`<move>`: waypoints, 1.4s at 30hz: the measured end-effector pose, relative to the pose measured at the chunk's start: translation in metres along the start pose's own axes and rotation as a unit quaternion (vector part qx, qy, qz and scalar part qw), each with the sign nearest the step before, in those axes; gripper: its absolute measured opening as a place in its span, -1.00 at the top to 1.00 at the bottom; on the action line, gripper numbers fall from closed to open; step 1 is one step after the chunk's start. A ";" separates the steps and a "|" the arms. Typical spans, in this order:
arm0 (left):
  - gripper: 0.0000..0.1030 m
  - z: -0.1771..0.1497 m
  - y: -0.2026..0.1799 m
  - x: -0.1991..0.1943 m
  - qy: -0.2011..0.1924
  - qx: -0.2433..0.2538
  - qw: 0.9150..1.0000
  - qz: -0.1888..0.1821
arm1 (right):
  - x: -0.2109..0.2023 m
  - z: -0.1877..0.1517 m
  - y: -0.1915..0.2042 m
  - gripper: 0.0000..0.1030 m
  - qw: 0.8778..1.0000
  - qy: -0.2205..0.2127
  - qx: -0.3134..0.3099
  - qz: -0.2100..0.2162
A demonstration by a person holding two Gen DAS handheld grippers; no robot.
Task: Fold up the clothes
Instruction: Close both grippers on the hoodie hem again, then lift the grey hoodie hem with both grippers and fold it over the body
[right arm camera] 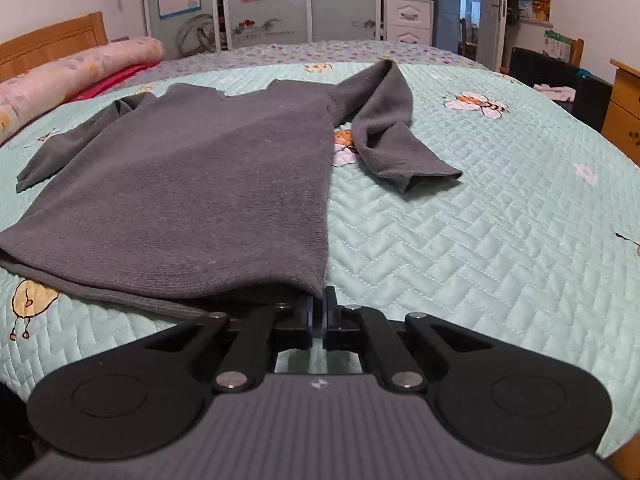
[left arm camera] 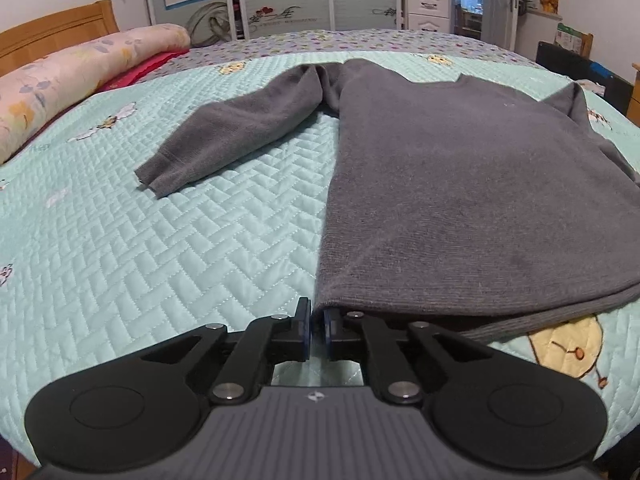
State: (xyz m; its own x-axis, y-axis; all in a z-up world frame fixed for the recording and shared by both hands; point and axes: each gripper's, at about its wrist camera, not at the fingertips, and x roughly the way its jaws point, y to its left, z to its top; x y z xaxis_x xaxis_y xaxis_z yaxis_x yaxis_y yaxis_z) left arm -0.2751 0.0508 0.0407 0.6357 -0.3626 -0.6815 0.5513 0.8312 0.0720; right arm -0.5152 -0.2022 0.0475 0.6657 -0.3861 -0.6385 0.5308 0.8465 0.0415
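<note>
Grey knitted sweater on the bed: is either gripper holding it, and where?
Both. The left gripper pinches the grey knitted sweater at its near left hem corner; the right gripper pinches the near right corner.

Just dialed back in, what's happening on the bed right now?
A person is folding a grey sweater spread flat on the quilted bedspread, neck away from the cameras and both sleeves out to the sides. The left tongs are shut on the hem's left corner, and the right tongs are shut on its right corner. The hem there is slightly raised off the quilt, and no fold has been made yet.
</note>
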 end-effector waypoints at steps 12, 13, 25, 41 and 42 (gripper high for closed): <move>0.67 -0.006 0.010 -0.011 0.027 -0.007 1.000 -0.001 | -0.009 -0.003 -0.032 0.79 0.996 0.051 0.055 0.039; 0.67 -0.005 0.011 -0.015 0.025 -0.008 1.000 0.003 | -0.013 -0.003 -0.037 0.78 0.996 0.054 0.061 0.038; 0.56 0.016 -0.002 -0.058 -0.033 -0.001 0.999 -0.021 | -0.017 0.025 -0.069 0.32 0.978 0.033 0.196 0.057; 0.35 -0.017 -0.143 -0.045 -0.009 0.331 0.933 -0.139 | -0.020 -0.004 0.069 0.29 0.949 0.043 -0.293 0.106; 0.35 -0.017 -0.145 -0.044 -0.008 0.340 0.930 -0.140 | -0.020 -0.004 0.071 0.27 0.947 0.044 -0.300 0.107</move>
State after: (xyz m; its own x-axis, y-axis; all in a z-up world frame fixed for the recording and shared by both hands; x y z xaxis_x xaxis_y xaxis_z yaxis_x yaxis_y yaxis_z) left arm -0.3920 -0.0461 0.0475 0.4213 -0.5361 -0.7315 0.9069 0.2476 0.3408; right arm -0.4925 -0.1329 0.0604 0.6646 -0.1724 -0.7271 -0.0226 0.9679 -0.2502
